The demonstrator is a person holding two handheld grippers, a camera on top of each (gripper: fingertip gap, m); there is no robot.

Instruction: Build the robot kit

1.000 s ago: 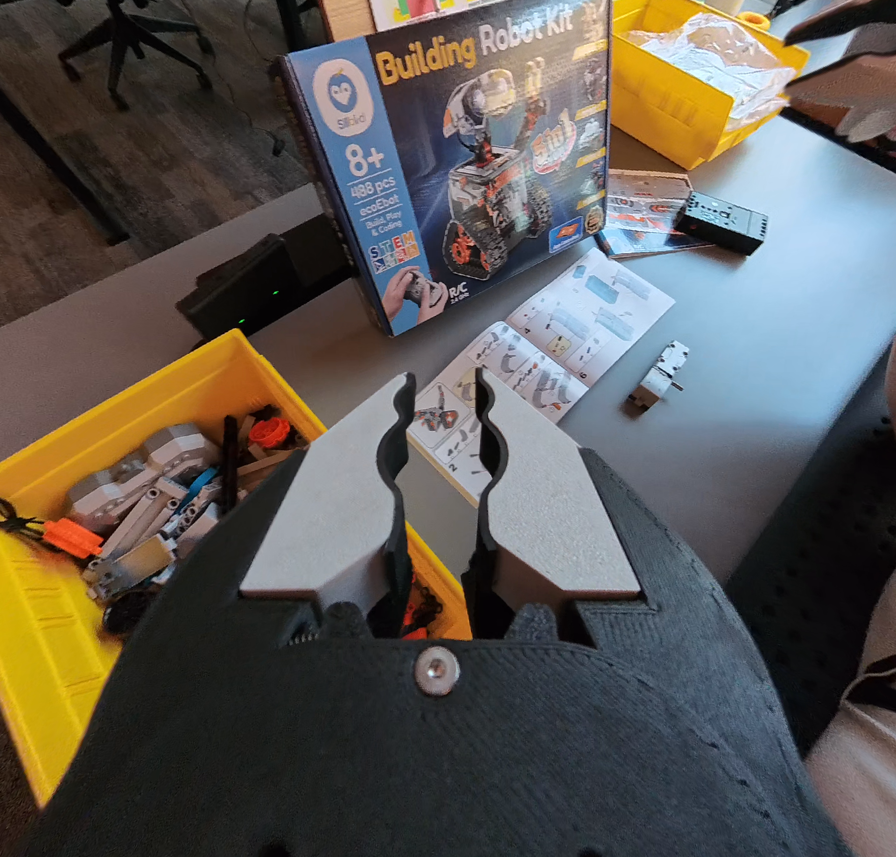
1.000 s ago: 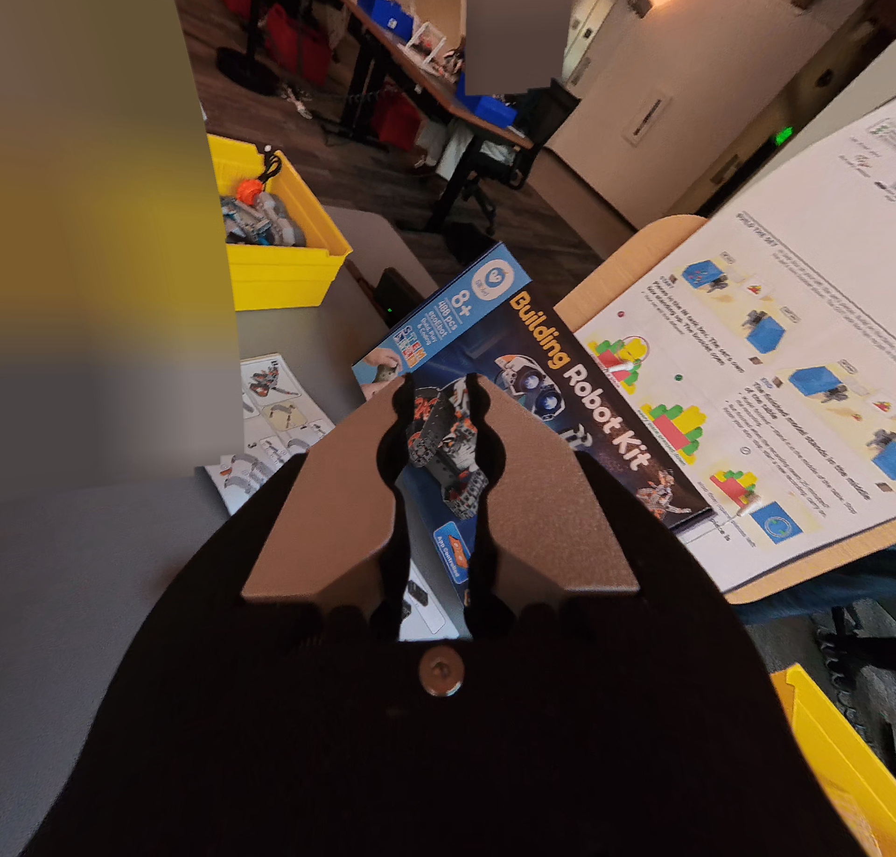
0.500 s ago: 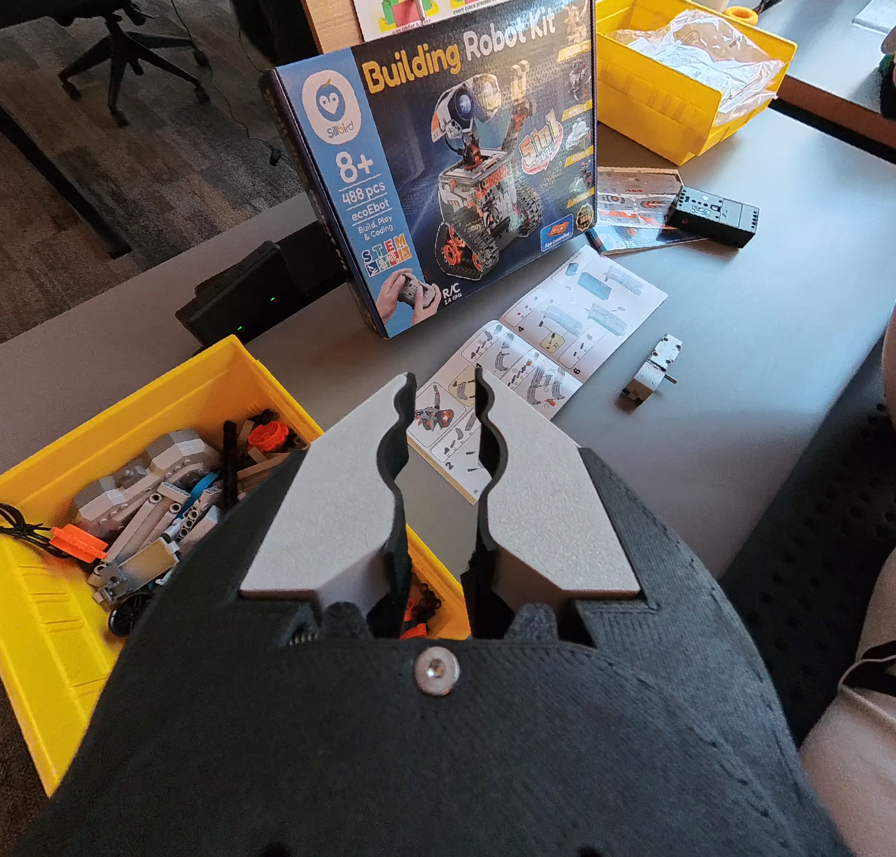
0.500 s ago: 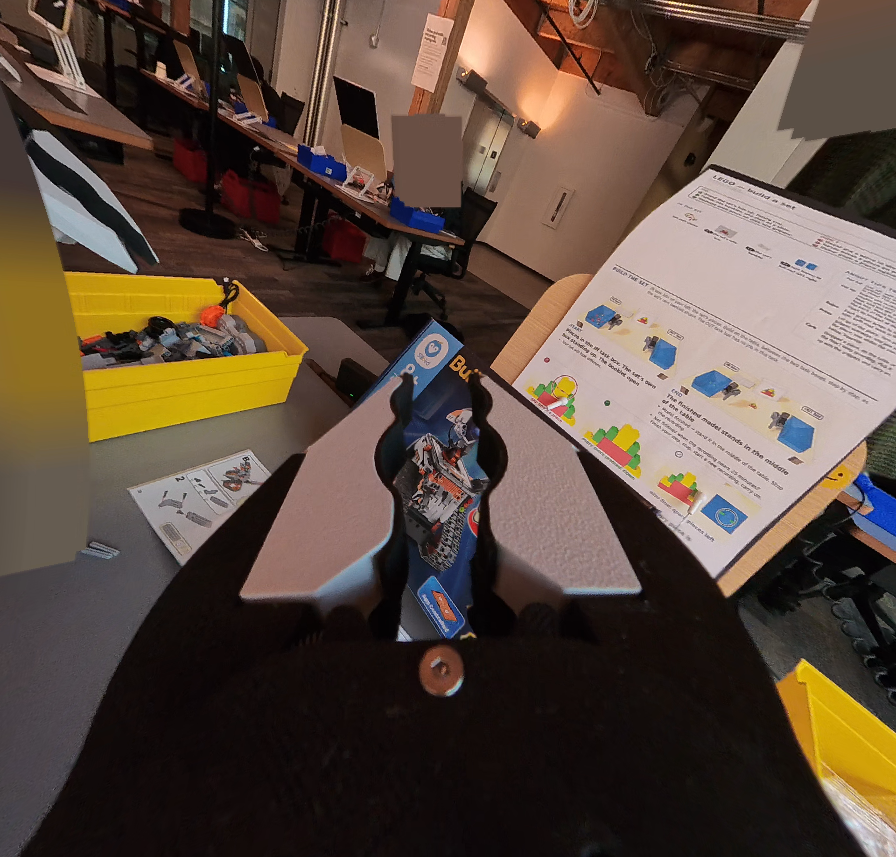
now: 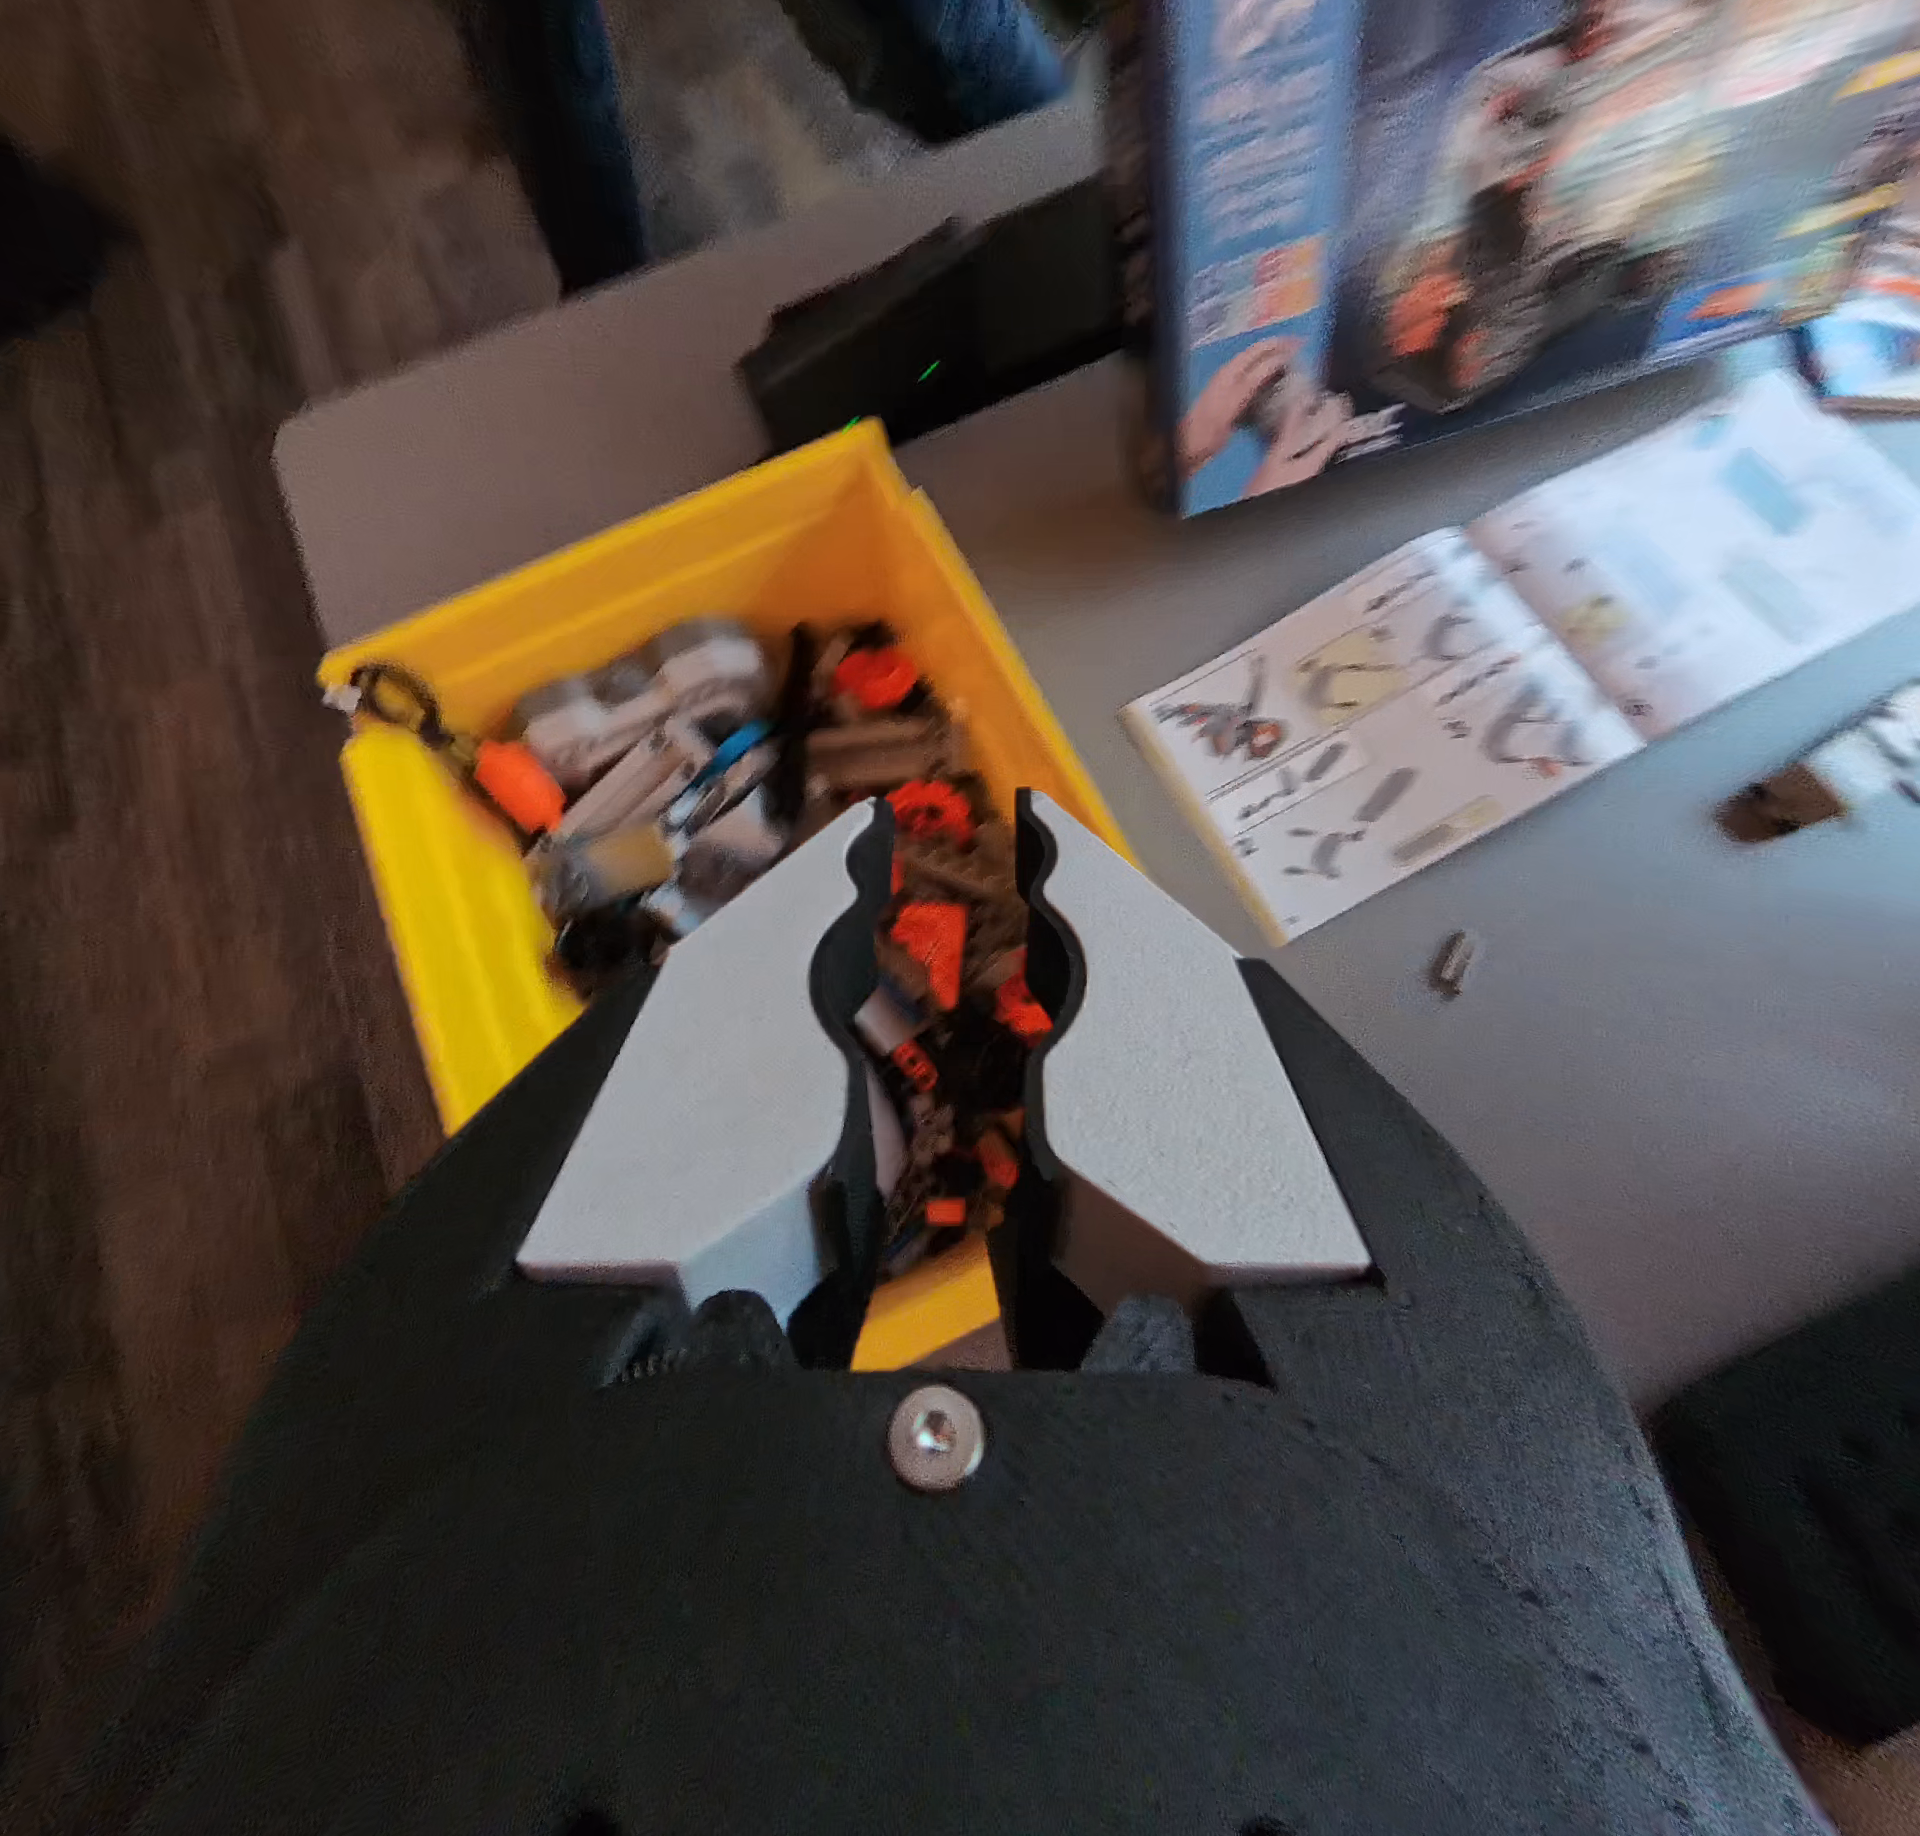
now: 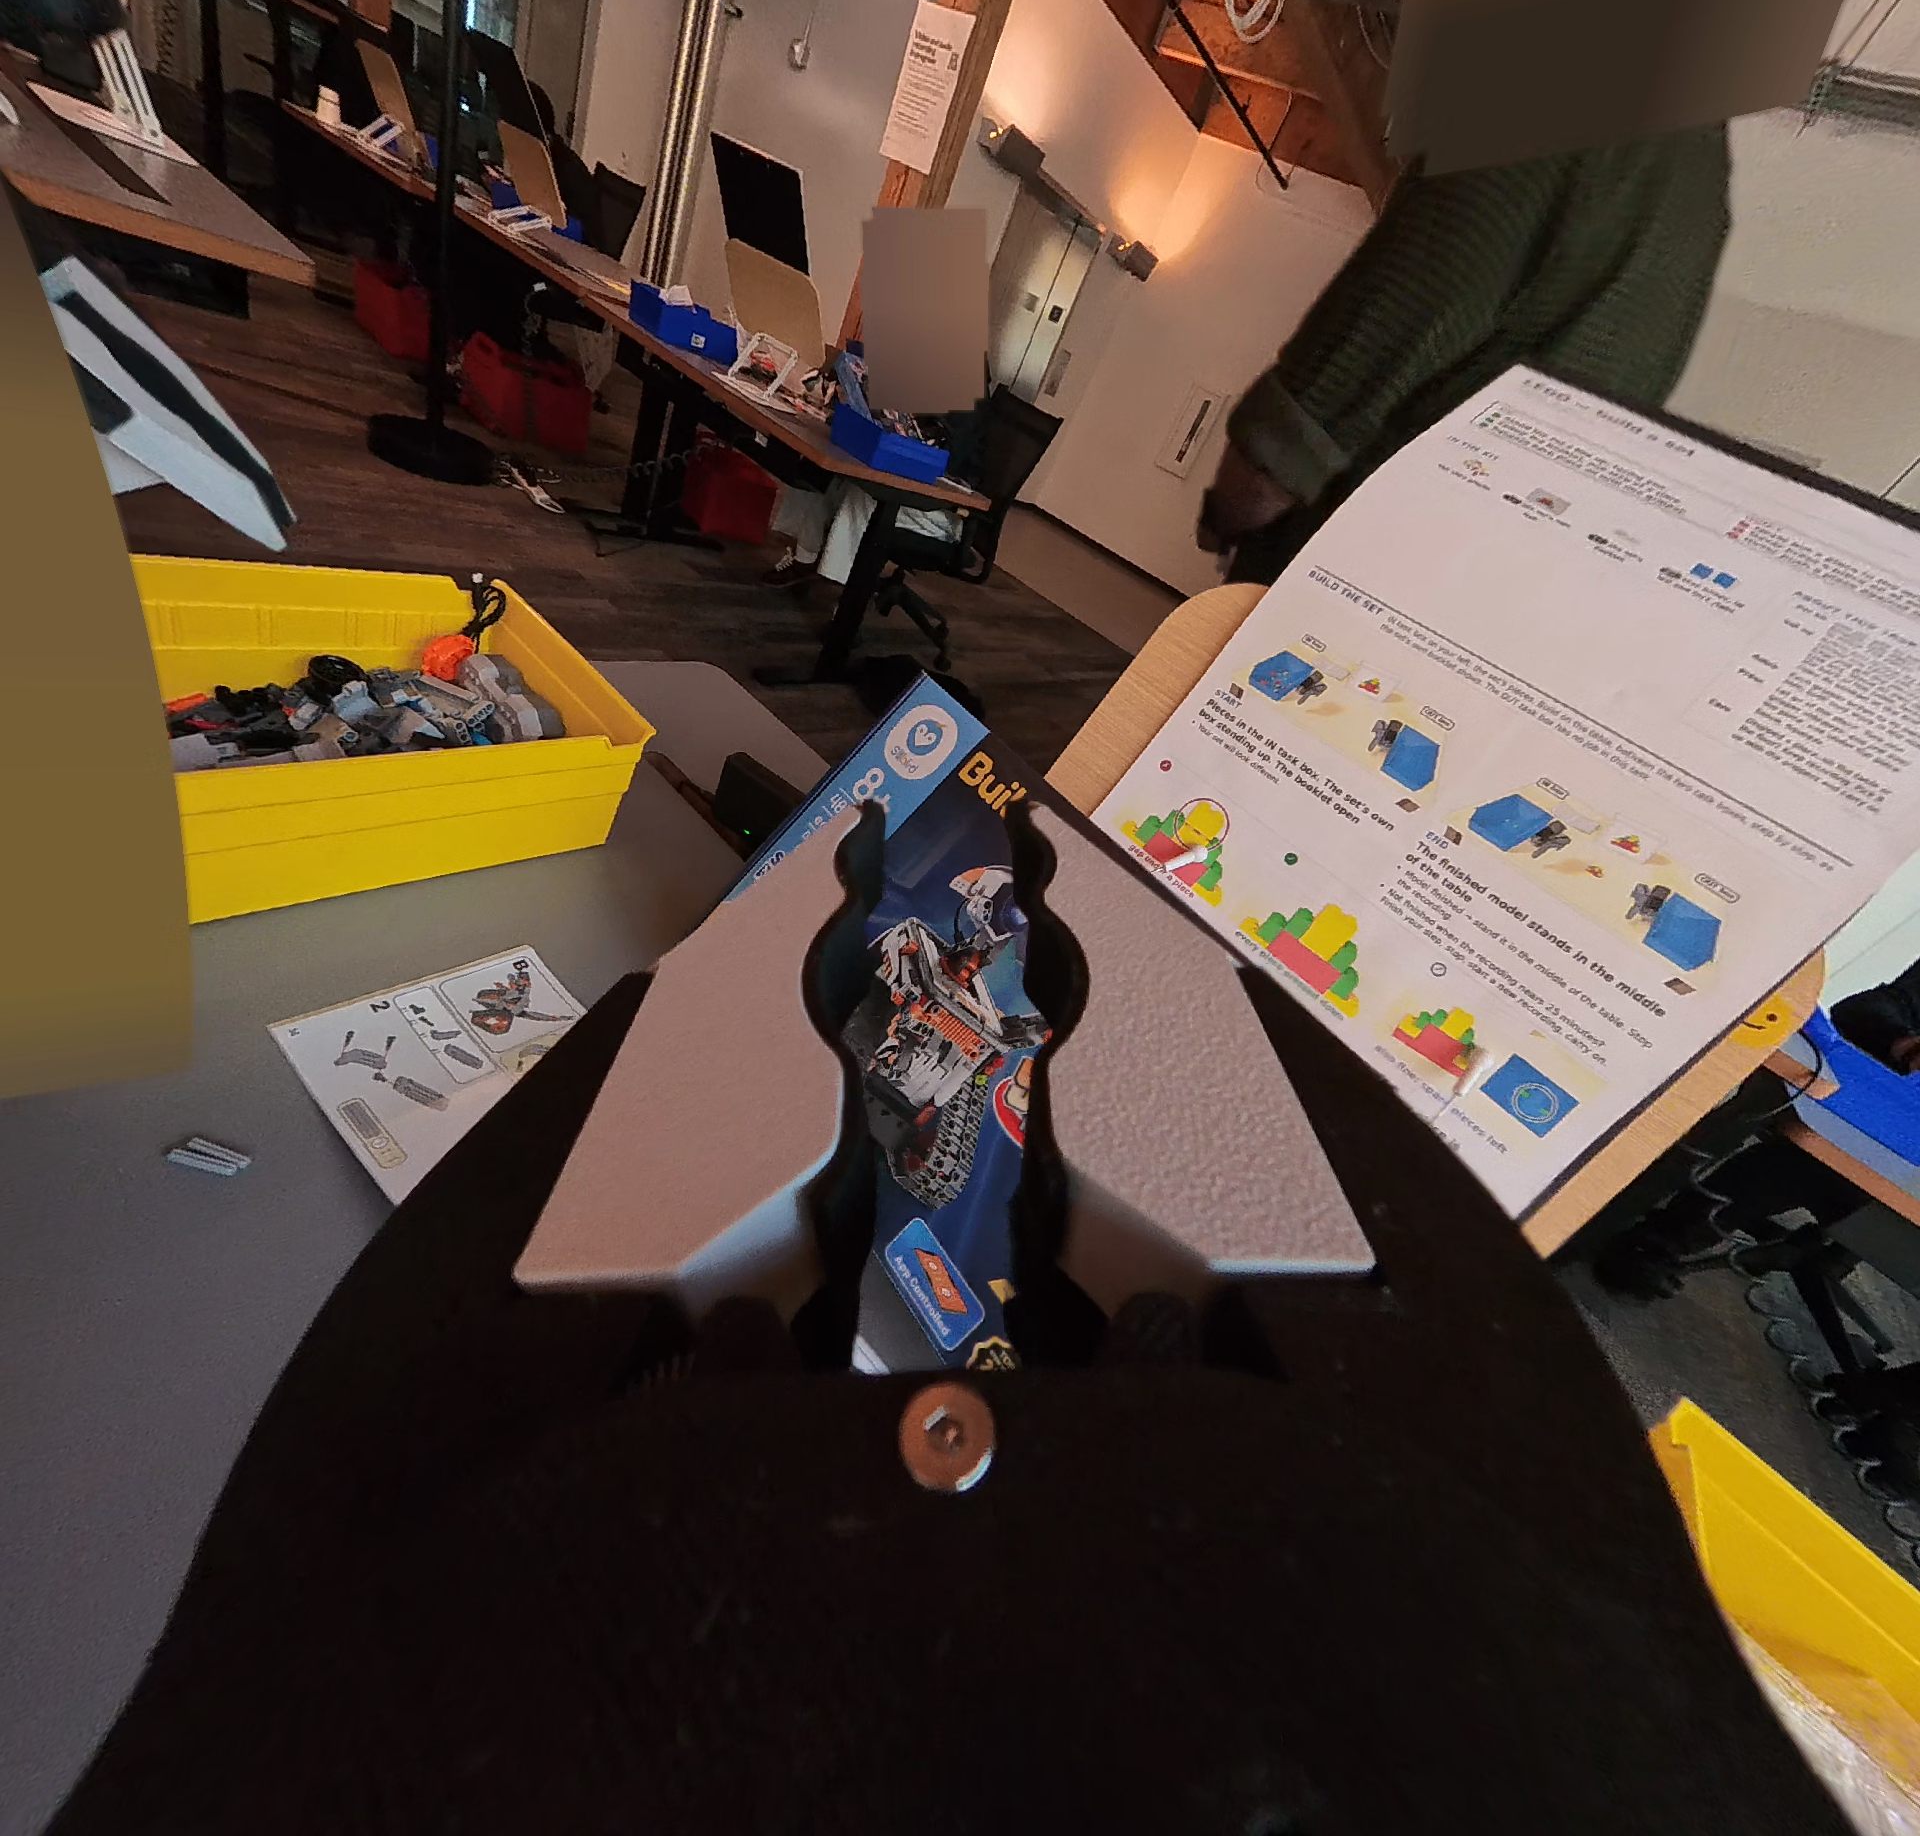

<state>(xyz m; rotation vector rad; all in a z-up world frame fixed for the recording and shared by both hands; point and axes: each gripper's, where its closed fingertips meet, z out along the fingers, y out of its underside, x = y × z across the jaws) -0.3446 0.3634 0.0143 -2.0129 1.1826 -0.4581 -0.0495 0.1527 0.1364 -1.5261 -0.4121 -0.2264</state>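
My left gripper (image 5: 954, 804) is open and empty and hovers over a yellow bin (image 5: 623, 550) at the table's left end. Its fingertips point down at the grey, black and orange building parts (image 5: 707, 747) piled in the bin. My right gripper (image 6: 943, 820) is open and empty, held above the table and aimed at an upright blue toy-kit box (image 6: 935, 1007). The same bin (image 6: 395, 830) shows at the left of the right wrist view. The left wrist view is blurred by motion.
An open instruction booklet (image 5: 1507, 706) lies on the grey table beside the box (image 5: 1455, 176). A small loose piece (image 5: 1449, 960) lies nearby. A black device (image 5: 935, 332) sits behind the bin. An instruction board (image 6: 1558, 799) and a person in a green sweater (image 6: 1507, 280) stand behind. Another yellow bin (image 6: 1787, 1578) is at the right. Across from one pair of fingers to the other is roughly 40 centimetres. Measured from the fingertips, the black device (image 5: 935, 332) is 35 centimetres or so from the left gripper and 45 centimetres from the right.
My left gripper has swung left and down, from over the booklet to over the yellow bin of parts. My right gripper has tilted up toward the box and the room.
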